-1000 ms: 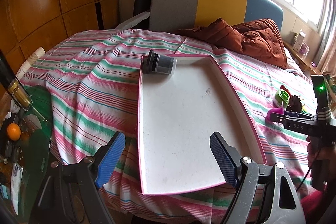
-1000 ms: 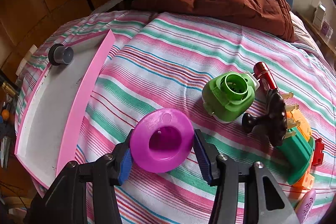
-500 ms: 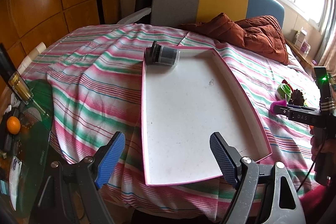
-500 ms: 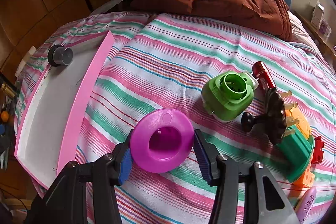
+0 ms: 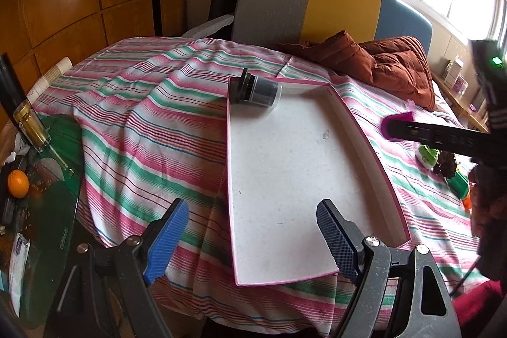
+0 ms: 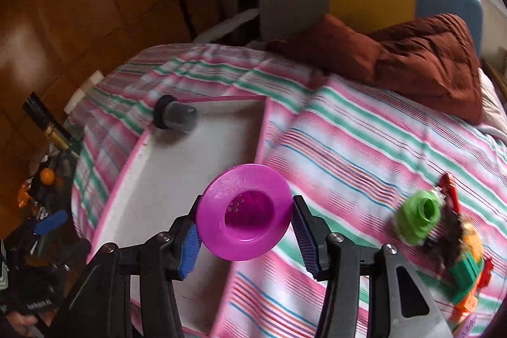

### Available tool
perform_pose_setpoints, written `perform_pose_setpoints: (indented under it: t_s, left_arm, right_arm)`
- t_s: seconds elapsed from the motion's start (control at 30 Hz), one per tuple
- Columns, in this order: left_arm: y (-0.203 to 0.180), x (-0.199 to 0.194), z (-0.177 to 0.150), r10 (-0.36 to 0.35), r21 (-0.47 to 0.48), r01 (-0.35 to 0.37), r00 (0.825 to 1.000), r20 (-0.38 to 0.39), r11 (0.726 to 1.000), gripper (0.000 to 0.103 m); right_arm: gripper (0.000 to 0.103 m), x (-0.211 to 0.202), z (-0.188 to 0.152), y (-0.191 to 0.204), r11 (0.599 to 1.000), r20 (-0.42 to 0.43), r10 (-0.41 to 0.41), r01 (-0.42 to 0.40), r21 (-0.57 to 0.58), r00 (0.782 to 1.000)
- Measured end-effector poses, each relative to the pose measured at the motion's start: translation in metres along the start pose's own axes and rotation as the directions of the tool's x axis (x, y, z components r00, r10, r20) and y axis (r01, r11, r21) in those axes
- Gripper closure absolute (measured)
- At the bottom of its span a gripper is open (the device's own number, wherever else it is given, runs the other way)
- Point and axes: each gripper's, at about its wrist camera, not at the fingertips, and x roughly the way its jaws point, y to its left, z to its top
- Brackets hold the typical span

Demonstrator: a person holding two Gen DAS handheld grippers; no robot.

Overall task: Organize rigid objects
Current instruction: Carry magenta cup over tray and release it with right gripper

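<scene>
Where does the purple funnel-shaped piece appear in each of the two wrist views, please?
Left wrist: only an edge of the purple funnel-shaped piece shows, right of centre, beside the right gripper's dark arm.
Right wrist: the piece sits lower centre, clamped between the right gripper fingers, above the pink-rimmed tray's right wall.
Shared landmark: the dark jar lying in the pink-rimmed tray at its far left corner.

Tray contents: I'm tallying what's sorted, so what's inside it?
Inside the tray only a dark jar lies on its side at the far corner. The purple cup hides some floor in the right view.
</scene>
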Motion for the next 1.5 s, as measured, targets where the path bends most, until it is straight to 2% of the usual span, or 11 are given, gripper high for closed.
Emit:
perform_pose_setpoints:
  t_s: [0.13,0.33,0.53,0.63,0.7,0.73,0.77,1.07,1.5]
  left_arm:
    - [0.008,0.001,0.0,-0.004,-0.019,0.004,1.0,-0.001,1.0,0.02]
    - [0.018,0.005,-0.002,-0.008,-0.048,0.008,1.0,-0.01,0.999,0.02]
    - [0.029,0.011,-0.002,-0.003,-0.083,0.001,1.0,-0.023,0.997,0.02]
    - [0.033,0.012,-0.003,0.001,-0.092,-0.003,1.0,-0.025,0.996,0.02]
    - [0.033,0.013,-0.003,0.002,-0.094,-0.004,1.0,-0.026,0.996,0.02]
    - [0.033,0.014,-0.002,0.0,-0.096,-0.003,1.0,-0.028,0.995,0.02]
    - [0.033,0.015,-0.002,-0.001,-0.097,-0.002,1.0,-0.03,0.995,0.02]
    - [0.027,0.008,0.001,0.004,-0.074,-0.005,1.0,-0.012,0.997,0.02]
    - [0.007,-0.005,0.003,-0.001,-0.013,0.001,1.0,0.015,1.0,0.02]
  right_arm:
    - [0.05,0.03,0.015,0.034,0.998,-0.056,0.053,-0.054,-0.029,0.997]
    - [0.05,0.077,0.029,0.06,0.995,-0.13,0.097,-0.1,-0.011,0.987]
    - [0.05,0.116,0.045,0.068,0.98,-0.174,0.188,-0.172,0.1,0.967]
    - [0.048,0.125,0.05,0.066,0.977,-0.173,0.185,-0.161,0.143,0.967]
    - [0.04,0.123,0.05,0.065,0.973,-0.16,0.198,-0.173,0.154,0.967]
    - [0.029,0.121,0.05,0.064,0.97,-0.153,0.209,-0.184,0.16,0.966]
    - [0.024,0.118,0.05,0.063,0.966,-0.145,0.222,-0.198,0.163,0.964]
    - [0.024,0.086,0.04,0.048,0.974,-0.094,0.183,-0.168,0.15,0.979]
    - [0.024,0.017,-0.002,0.012,0.994,-0.001,0.038,-0.038,0.105,0.999]
